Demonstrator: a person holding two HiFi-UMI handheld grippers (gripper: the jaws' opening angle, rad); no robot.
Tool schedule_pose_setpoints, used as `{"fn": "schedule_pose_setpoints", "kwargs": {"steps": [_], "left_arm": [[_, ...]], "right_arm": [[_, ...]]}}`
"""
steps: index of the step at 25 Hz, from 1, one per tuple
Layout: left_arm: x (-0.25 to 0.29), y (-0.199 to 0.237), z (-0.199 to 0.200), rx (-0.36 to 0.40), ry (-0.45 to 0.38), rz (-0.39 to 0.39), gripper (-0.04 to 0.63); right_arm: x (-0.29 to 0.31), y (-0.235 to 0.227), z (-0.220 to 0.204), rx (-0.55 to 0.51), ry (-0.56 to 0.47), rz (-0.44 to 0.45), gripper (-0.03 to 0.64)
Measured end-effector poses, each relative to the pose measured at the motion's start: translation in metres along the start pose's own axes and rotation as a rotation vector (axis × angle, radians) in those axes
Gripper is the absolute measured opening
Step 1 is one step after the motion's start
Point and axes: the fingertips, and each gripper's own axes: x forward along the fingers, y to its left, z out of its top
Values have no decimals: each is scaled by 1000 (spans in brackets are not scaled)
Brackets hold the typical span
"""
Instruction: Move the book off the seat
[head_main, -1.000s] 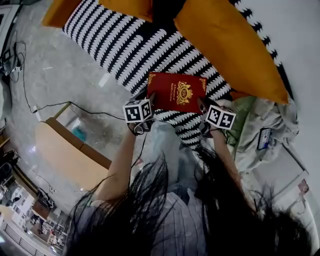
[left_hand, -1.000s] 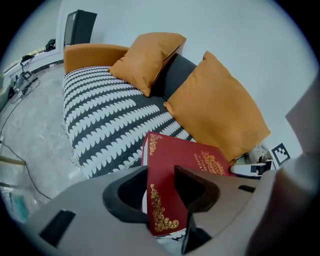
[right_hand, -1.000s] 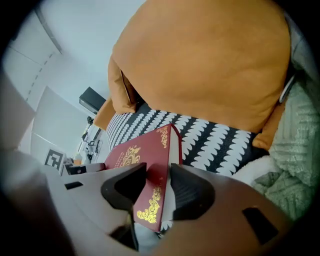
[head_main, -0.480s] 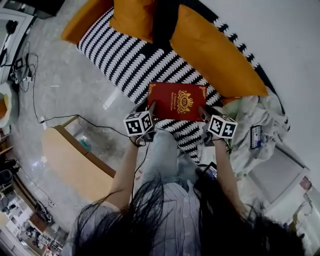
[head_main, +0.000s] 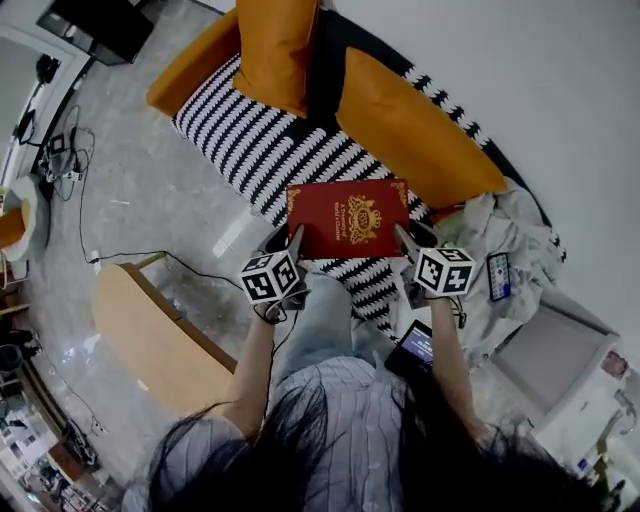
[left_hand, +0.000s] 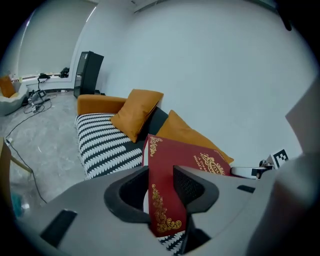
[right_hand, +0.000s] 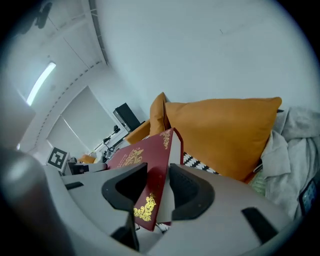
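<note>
A red hardback book (head_main: 347, 215) with gold print hangs flat above the black-and-white striped sofa seat (head_main: 250, 150), held by its two near corners. My left gripper (head_main: 293, 238) is shut on its left corner and my right gripper (head_main: 403, 238) on its right corner. In the left gripper view the book (left_hand: 167, 205) stands edge-on between the pads of the left gripper (left_hand: 162, 182). The right gripper view shows the book (right_hand: 131, 157) pinched in the right gripper (right_hand: 157, 182). Both pairs of jaws have been closing a little tighter on the book.
Two orange cushions (head_main: 275, 50) (head_main: 415, 130) lean on the sofa back. A heap of pale cloth (head_main: 505, 235) with a phone (head_main: 499, 276) lies at the right. A wooden table (head_main: 150, 330) stands at the lower left, and cables (head_main: 80, 200) run across the floor.
Both grippers have risen together with the book, which has left the striped seat. More of the sofa and both cushions have come into the head view.
</note>
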Motion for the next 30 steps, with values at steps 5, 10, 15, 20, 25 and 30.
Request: {"fn": "schedule_pose_setpoints", "kwargs": {"steps": [5, 10, 15, 20, 25, 30], "left_arm": [[-44, -22, 9, 35, -65, 12, 163], [-82, -45, 13, 77, -126, 22, 163], [-119, -62, 2, 76, -197, 53, 163], [-154, -67, -13, 58, -247, 80, 163], [-195, -51, -30, 34, -285, 143, 163], [-226, -34, -42, -1, -323, 217, 163]], "right_arm": [[-39, 24, 6, -39, -36, 37, 150], [-74, 38, 9, -75, -66, 64, 150], [-103, 52, 7, -130, -100, 95, 150], [-122, 69, 2, -179, -110, 138, 150], [-127, 102, -17, -227, -92, 197, 150], [-114, 125, -29, -261, -52, 273, 150]]}}
